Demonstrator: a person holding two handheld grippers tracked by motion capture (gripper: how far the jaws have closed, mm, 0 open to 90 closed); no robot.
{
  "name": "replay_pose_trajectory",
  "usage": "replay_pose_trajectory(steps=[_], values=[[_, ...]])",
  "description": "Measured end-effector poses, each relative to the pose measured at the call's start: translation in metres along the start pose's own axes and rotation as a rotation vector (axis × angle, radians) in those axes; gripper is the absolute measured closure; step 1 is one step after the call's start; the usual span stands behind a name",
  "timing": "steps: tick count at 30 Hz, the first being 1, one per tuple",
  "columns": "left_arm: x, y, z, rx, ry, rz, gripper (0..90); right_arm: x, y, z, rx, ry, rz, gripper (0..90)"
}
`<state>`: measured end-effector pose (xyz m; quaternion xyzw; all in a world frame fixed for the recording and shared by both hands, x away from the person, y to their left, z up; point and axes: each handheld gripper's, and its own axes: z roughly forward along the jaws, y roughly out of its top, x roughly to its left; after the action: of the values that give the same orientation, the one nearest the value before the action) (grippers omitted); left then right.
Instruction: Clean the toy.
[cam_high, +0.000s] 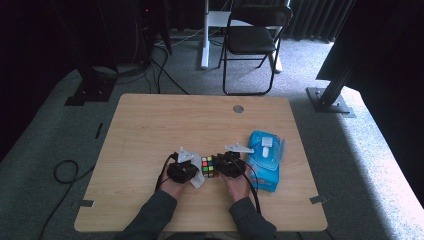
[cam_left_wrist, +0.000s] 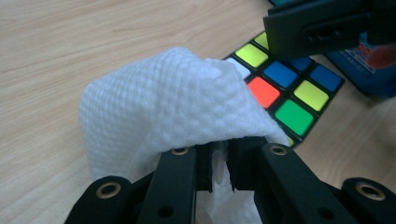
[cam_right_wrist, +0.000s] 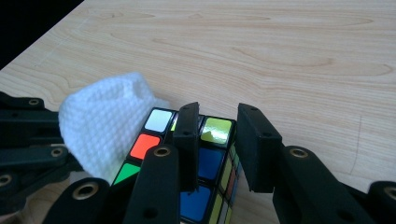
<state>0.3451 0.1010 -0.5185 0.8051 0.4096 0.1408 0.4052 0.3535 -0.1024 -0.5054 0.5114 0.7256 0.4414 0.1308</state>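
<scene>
Cube: the multicoloured puzzle cube with black edges (cam_high: 208, 166) sits on the light wooden table (cam_high: 150, 130), near your edge, between your two grippers.
Wipe: the white textured wipe (cam_left_wrist: 168, 107) is bunched in your left gripper (cam_left_wrist: 219, 161) and lies over one corner of the cube's top face, touching it.
Left gripper: its jaws are pinched together on the wipe, with cloth showing in the narrow gap between them.
Right gripper: your right gripper (cam_right_wrist: 217, 144) has one jaw lying over the cube's top face and the other beyond the cube's side; from here I cannot tell whether the pads actually press on the cube.
Progress: you appear to be wiping the cube. Wipe and cube are already in contact, so the cleaning looks under way; most of the top face and the sides look not yet covered.
Nearby: a blue soft pack of wipes with a white flap (cam_high: 265, 159) lies just beside your right hand, apart from the cube.
Farther off: a black folding chair (cam_high: 250, 40) stands on the floor beyond the table.
</scene>
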Motion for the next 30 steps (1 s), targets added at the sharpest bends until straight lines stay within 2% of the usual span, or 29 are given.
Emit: replay_pose_trajectory(steps=[4, 10, 17, 20, 21, 25, 30], values=[[0.0027, 0.003, -0.0011, -0.012, 0.005, 0.0, 82.0, 0.0007, 0.0006, -0.0012, 0.012, -0.006, -0.002, 67.3], [0.0041, 0.0043, -0.0008, -0.012, 0.009, -0.001, 82.0, -0.0033, -0.0013, -0.0049, 0.016, 0.0, 0.023, 64.4], [0.0023, 0.0046, 0.0006, -0.009, 0.004, 0.003, 81.7, -0.005, 0.0003, -0.0026, 0.021, 0.023, 0.033, 66.9], [0.0014, 0.004, 0.0011, -0.007, 0.003, 0.006, 81.6, -0.0045, 0.0007, -0.0023, 0.021, 0.014, 0.027, 64.0], [0.001, 0.0032, 0.0013, -0.004, 0.006, 0.01, 81.6, -0.0054, 0.0, -0.0041, 0.015, 0.025, 0.038, 60.1], [0.0007, 0.0026, 0.0021, -0.003, 0.008, 0.009, 81.5, -0.0059, -0.0007, -0.0079, -0.002, 0.035, 0.047, 61.1], [0.0007, 0.003, 0.002, -0.002, 0.009, 0.012, 81.5, -0.0057, -0.0019, -0.0052, 0.014, 0.029, 0.049, 64.4]])
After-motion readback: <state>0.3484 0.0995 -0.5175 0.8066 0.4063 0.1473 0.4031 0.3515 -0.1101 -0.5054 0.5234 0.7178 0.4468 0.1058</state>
